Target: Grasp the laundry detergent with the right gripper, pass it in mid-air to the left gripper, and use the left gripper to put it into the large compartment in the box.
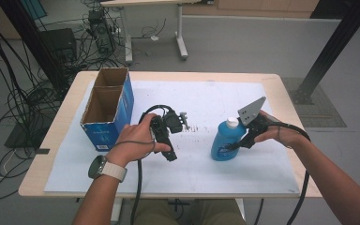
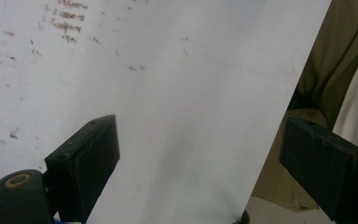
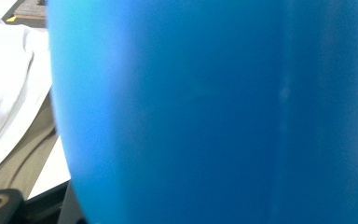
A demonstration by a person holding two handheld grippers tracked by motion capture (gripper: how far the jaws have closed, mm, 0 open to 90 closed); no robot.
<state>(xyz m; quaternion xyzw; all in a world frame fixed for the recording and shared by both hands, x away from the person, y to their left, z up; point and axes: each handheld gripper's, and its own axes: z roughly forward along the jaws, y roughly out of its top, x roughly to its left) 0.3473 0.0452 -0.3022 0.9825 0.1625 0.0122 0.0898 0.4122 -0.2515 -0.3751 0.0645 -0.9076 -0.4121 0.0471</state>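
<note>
Grey floor strewn with cables surrounds a wooden table (image 1: 286,93) under a white sheet (image 1: 206,101), where an open blue cardboard box (image 1: 108,108) stands far left, a blue white-capped bottle (image 1: 227,140) stands right of centre clamped by the right gripper (image 1: 238,143), and the left gripper (image 1: 171,154) lies left with jaws wide and empty.

We find the blue bottle (image 3: 214,112) so close in the right gripper view that its surface is a blur cut off at three edges, hiding that gripper's jaws. In the high view its label (image 1: 223,151) is too small to read. Left of the bottle, the cardboard box (image 1: 108,110) hides its own floor from us.
</note>
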